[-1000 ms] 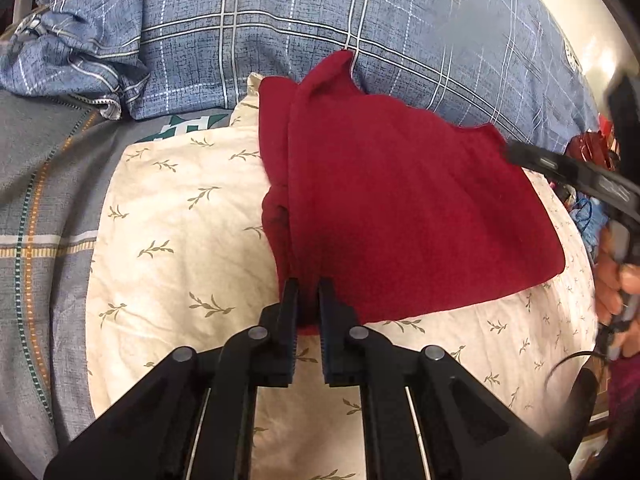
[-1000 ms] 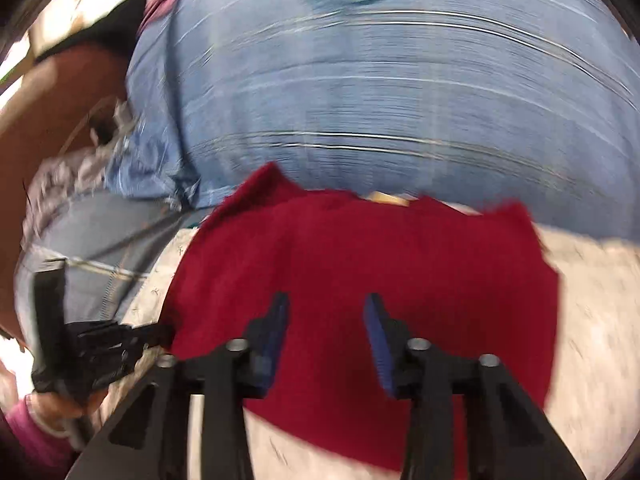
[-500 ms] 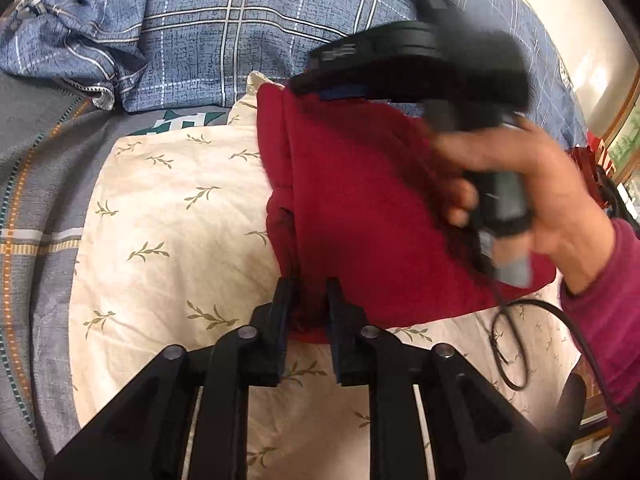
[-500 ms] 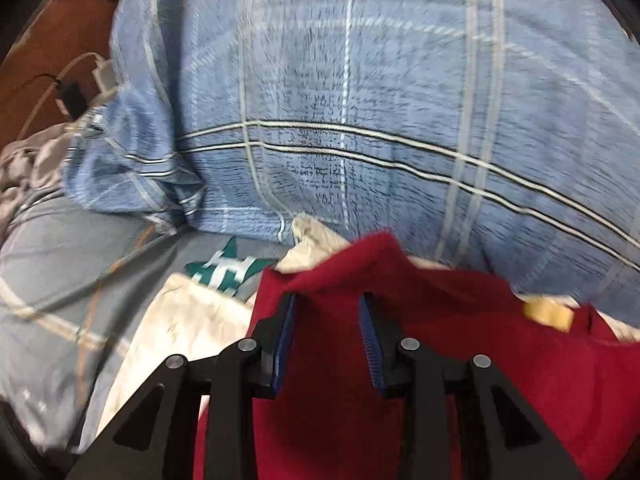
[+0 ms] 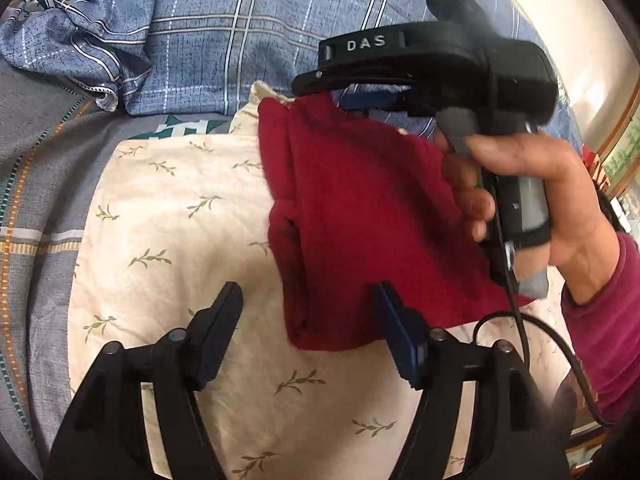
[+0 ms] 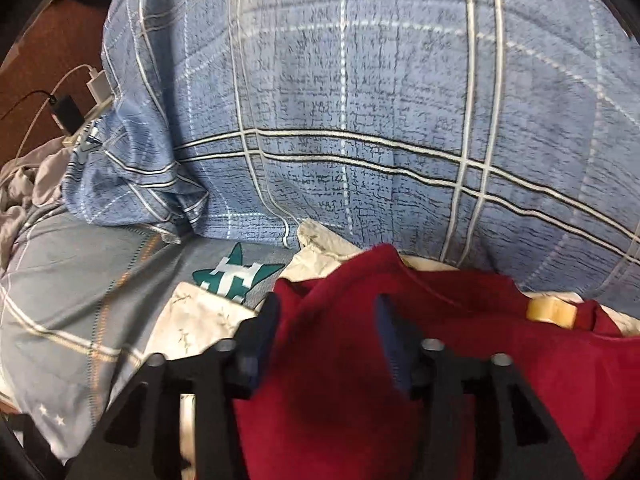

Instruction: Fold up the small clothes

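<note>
A red garment (image 5: 372,216), partly folded, lies on a cream leaf-print pillow (image 5: 172,208) on the bed. The left tool (image 5: 308,320) gapes wide around its near hem. The right tool (image 6: 324,340), also parted, straddles the far corner. Judged mid-fold; next, pinch that corner and draw it across.

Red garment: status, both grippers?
Left gripper open, straddling near hem. Right gripper open over far corner. Red garment part-folded on leaf-print cloth. Nothing blocking.
</note>
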Tool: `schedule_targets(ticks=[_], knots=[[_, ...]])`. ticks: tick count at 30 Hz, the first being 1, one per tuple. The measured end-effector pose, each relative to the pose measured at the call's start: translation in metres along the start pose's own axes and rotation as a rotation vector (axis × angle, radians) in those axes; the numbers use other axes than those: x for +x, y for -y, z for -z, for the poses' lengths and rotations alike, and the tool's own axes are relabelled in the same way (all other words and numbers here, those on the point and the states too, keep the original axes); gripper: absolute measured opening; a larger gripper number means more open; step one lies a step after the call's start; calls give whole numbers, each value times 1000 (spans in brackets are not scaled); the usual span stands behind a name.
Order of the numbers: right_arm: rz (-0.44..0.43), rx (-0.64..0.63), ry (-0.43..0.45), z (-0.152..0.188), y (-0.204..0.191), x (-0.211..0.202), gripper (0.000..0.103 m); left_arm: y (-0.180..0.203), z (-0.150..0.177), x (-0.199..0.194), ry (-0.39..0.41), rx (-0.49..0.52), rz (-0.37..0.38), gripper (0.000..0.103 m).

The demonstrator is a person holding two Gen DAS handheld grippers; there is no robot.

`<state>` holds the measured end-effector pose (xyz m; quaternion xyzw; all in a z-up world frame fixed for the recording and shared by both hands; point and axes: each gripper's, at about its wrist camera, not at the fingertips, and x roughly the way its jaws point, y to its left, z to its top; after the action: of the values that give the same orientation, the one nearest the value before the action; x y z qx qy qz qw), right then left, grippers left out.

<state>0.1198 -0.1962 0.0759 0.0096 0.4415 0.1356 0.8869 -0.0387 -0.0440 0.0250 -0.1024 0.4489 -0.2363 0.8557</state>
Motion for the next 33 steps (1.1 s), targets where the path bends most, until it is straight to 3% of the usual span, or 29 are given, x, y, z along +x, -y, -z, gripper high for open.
schedule_targets(ticks=[3, 6, 10, 17, 20, 22, 28, 33], knots=[[5, -27, -50, 1, -13, 6, 75, -4, -3, -2, 11, -23, 20, 74], [79, -116, -134, 2, -33, 32, 75, -7, -3, -3, 26, -23, -1, 75], [197, -194, -166, 7, -45, 52, 77, -11, -4, -2, 23, -23, -28, 75], [196, -155, -150, 12, -38, 56, 76, -18, -5, -5, 28, -45, -36, 75], [203, -162, -138, 14, -34, 48, 67, -17, -4, -5, 26, -37, -45, 75], [197, -166, -119, 16, -34, 42, 55, -18, -4, -2, 22, -31, -52, 75], [159, -163, -84, 19, -34, 16, 31, -19, -5, -1, 24, -29, -50, 80], [88, -105, -80, 13, -21, 5, 28, -19, -6, -1, 31, -27, -23, 82]])
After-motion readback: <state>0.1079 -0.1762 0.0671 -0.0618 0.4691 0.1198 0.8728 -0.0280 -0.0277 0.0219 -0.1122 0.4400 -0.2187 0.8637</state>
